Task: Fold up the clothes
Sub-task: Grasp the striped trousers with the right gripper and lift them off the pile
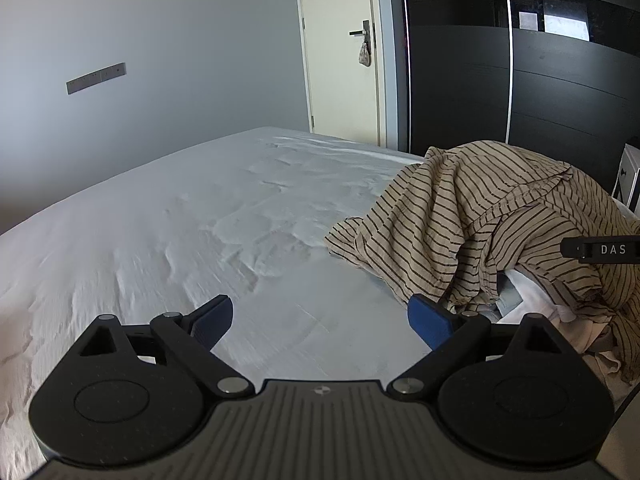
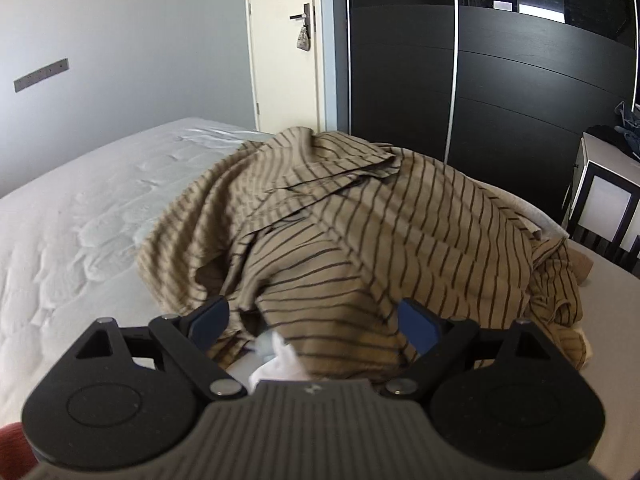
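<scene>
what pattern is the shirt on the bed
Tan with thin dark stripes; the shirt shows best in the right wrist view.

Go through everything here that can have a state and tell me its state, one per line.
Left tool: open, over bare sheet, holding nothing.
Right tool: open, at the shirt's near edge, not gripping.
Striped shirt: crumpled, unfolded, heaped over other clothes.
White garment: partly buried under the shirt.
Bed sheet: wrinkled.
Door: closed, small pouch hanging from its handle.
Wardrobe: shut.
</scene>
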Action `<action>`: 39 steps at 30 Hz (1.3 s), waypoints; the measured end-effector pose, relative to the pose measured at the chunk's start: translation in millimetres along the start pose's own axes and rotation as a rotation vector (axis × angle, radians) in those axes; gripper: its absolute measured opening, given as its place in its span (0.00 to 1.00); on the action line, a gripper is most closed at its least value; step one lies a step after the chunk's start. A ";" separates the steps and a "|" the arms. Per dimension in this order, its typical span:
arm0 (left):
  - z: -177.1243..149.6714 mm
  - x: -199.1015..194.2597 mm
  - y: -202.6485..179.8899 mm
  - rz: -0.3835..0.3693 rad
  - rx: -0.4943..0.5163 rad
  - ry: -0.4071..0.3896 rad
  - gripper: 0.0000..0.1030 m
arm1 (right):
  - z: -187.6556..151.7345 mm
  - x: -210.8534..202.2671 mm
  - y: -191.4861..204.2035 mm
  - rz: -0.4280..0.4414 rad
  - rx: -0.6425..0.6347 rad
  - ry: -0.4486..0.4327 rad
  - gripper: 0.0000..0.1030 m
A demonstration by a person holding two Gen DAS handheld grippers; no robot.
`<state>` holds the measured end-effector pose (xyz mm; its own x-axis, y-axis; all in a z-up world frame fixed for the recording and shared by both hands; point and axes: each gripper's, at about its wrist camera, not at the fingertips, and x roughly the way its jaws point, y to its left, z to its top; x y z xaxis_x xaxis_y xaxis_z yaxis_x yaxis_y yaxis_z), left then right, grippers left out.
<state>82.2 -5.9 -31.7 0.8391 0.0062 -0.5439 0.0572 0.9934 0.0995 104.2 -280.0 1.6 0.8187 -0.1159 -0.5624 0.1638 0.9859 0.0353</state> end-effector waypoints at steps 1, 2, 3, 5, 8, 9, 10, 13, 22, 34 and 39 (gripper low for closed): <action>1.5 3.2 0.4 0.001 0.000 0.005 1.00 | 2.6 7.2 -3.3 -0.008 -0.002 0.003 0.90; 3.0 6.6 1.1 0.003 -0.002 0.011 1.00 | 6.2 13.6 -6.2 -0.016 0.003 0.003 0.90; 4.3 10.1 1.8 0.005 -0.004 0.018 1.00 | 11.0 18.0 -7.5 -0.021 0.003 -0.005 0.90; 6.7 17.5 3.1 0.008 -0.010 0.029 1.00 | 21.1 26.4 -9.7 -0.031 0.000 -0.022 0.90; 8.7 26.2 6.1 0.014 -0.019 0.043 1.00 | 37.5 40.8 -5.0 -0.048 -0.058 -0.049 0.90; 9.1 28.6 6.9 0.016 -0.020 0.047 1.00 | 43.0 45.7 -3.3 -0.053 -0.078 -0.058 0.90; 9.6 30.6 7.9 0.019 -0.021 0.052 1.00 | 48.7 51.5 -1.9 -0.055 -0.091 -0.062 0.90; 10.3 35.2 12.4 0.026 -0.024 0.062 1.00 | 63.8 67.2 3.0 -0.058 -0.121 -0.078 0.90; 8.4 37.9 33.0 0.078 -0.054 0.083 1.00 | 78.4 91.0 31.3 -0.018 -0.217 -0.055 0.19; -9.2 -1.4 90.4 0.208 -0.172 0.108 0.97 | 68.5 13.3 136.1 0.365 -0.303 -0.109 0.08; -24.3 -34.6 132.2 0.294 -0.260 0.092 0.97 | 54.1 -30.9 199.7 0.558 -0.380 -0.116 0.07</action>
<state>47.5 128.0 -20.0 0.7464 0.2933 -0.5974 -0.3274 0.9433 0.0542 141.4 -86.1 70.8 0.7814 0.4306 -0.4515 -0.4869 0.8734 -0.0097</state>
